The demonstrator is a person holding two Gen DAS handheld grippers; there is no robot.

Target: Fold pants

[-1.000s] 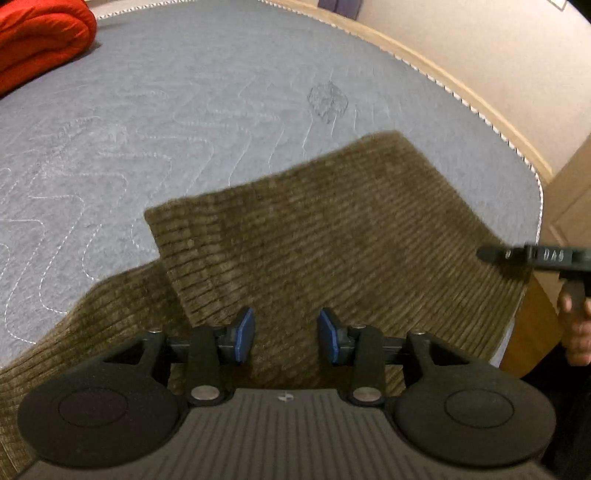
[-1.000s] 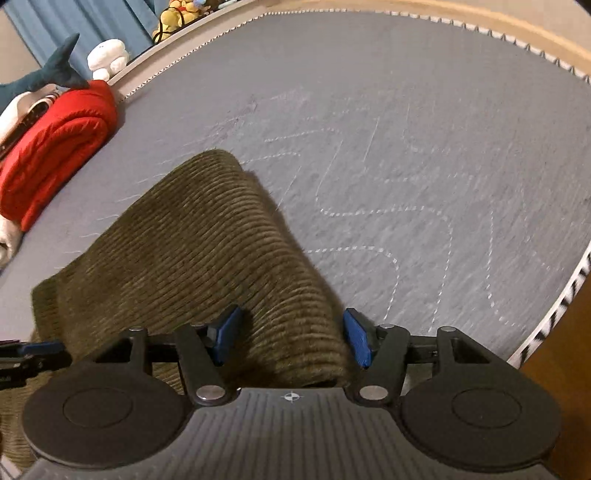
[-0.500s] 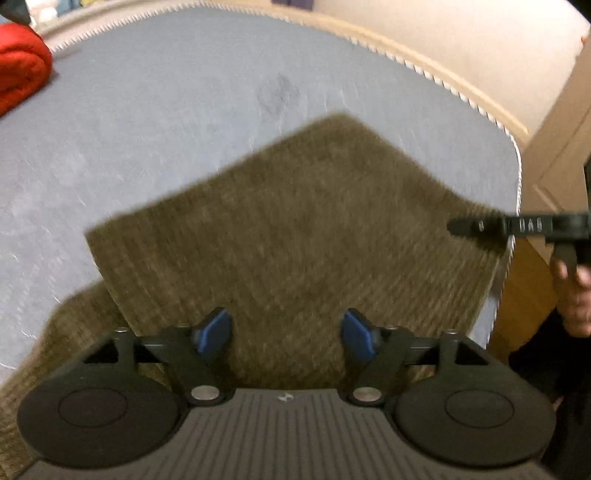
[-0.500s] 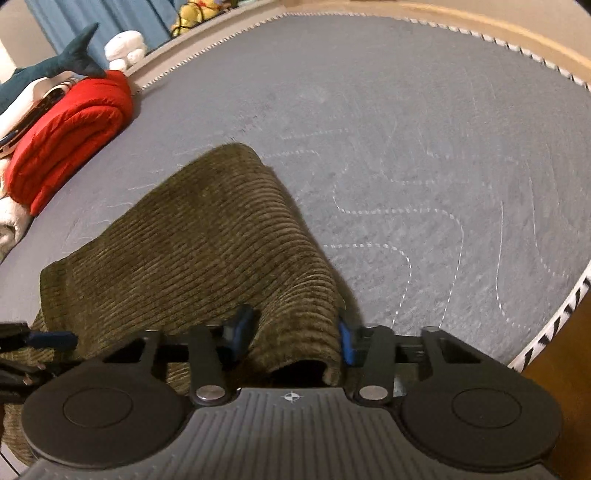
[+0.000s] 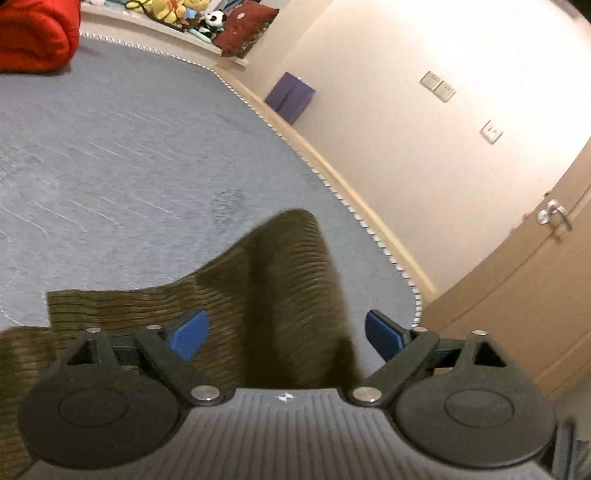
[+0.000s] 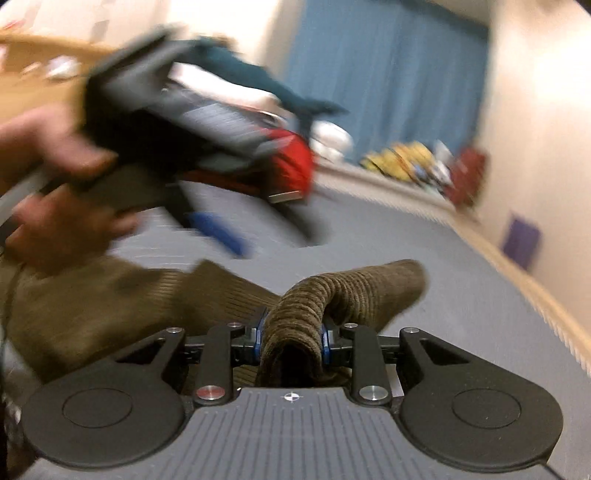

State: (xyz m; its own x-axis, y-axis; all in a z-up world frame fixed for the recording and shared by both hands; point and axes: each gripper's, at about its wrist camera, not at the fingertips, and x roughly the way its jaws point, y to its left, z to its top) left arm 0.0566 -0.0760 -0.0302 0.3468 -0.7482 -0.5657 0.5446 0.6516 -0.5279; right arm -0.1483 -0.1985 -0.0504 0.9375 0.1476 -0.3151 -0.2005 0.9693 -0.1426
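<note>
The olive-brown corduroy pants (image 5: 258,291) lie partly folded on the grey bed, one edge raised in a ridge. My left gripper (image 5: 284,334) is open, its blue pads wide apart above the cloth, holding nothing. My right gripper (image 6: 291,334) is shut on a bunched fold of the pants (image 6: 332,295) and lifts it off the mattress. In the right wrist view, the left gripper (image 6: 221,229) hovers blurred in the person's hand above the pants.
The grey quilted mattress (image 5: 110,155) has a piped edge on the right (image 5: 384,251). A red folded blanket (image 5: 33,33) lies at the far left. Stuffed toys (image 5: 177,14), a purple box (image 5: 290,96), wall and a wooden door (image 5: 535,280) stand beyond.
My right gripper closed on the pants' fold and lifted it, swinging left. My left gripper opened wider, rose and turned right.
</note>
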